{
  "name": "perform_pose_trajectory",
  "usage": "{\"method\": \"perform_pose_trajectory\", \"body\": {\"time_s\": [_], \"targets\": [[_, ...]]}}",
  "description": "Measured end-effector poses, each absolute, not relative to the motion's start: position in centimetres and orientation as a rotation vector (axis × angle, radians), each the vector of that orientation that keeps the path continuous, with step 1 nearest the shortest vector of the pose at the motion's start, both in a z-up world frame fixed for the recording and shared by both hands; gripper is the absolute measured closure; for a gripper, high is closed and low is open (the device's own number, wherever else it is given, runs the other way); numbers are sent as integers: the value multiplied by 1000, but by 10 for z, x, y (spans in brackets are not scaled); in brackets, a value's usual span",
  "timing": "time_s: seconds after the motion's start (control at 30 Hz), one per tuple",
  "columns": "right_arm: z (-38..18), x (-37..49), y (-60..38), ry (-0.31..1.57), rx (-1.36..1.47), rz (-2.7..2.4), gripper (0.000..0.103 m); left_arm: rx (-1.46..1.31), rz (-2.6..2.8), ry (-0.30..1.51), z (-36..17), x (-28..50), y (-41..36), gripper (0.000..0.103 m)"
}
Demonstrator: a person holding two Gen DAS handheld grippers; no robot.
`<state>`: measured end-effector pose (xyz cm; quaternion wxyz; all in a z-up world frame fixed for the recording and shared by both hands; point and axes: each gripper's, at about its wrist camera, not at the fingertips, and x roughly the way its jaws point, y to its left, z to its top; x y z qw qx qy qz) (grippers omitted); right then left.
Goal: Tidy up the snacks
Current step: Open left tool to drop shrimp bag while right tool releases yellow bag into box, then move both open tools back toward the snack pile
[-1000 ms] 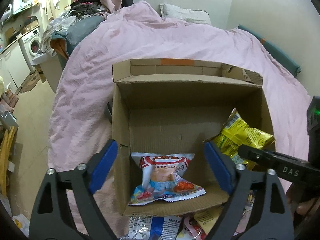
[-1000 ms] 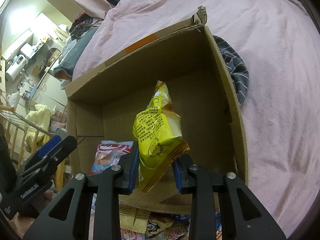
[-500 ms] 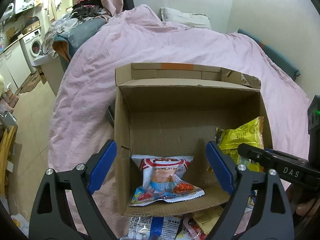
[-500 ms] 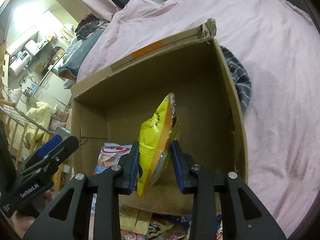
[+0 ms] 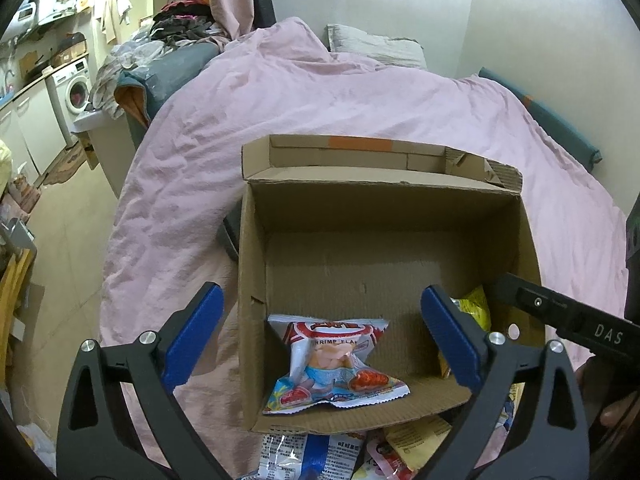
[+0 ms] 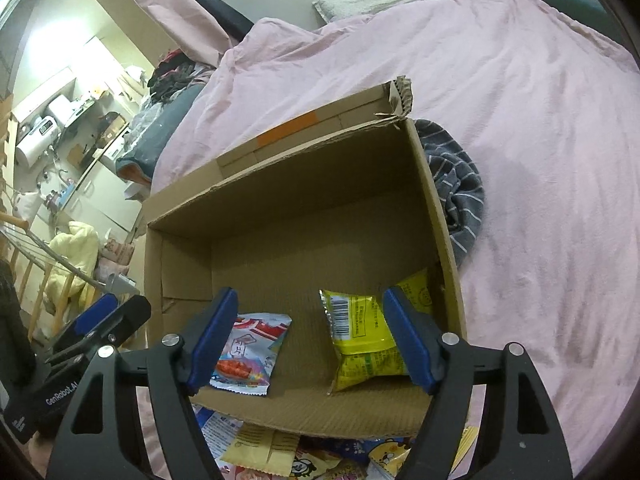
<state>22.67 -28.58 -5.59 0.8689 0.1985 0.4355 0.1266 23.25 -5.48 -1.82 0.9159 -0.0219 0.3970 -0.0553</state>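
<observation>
An open cardboard box [image 5: 380, 204] [image 6: 288, 184] sits on a pink bed. A white shrimp snack bag [image 5: 334, 364] [image 6: 250, 350] lies at the box's near left. A yellow snack bag [image 6: 362, 334] [image 5: 470, 308] lies on the box floor at the right wall. My right gripper [image 6: 310, 334] hangs over the box's front; its jaws are opening and its pads are clear of the yellow bag. My left gripper [image 5: 320, 334] is opening wide in front of the box, with nothing between its pads.
Several loose snack packets [image 6: 304, 454] [image 5: 316, 456] lie on the bed just before the box's front flap. A grey striped cloth [image 6: 460, 196] lies against the box's right side. Laundry and a washing machine [image 5: 76, 90] stand at far left.
My right gripper let go of the yellow bag, which dropped flat onto the box floor at the right. Its jaws spread apart. The left jaws widened a little.
</observation>
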Motion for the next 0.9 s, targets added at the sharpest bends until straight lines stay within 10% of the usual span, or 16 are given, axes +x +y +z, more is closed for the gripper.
{"method": "perform_pose_trajectory", "body": {"time_s": [0.9], "targets": [[-3, 157, -280, 772, 327, 235, 1, -32, -97, 739, 14, 173, -35, 4]]}}
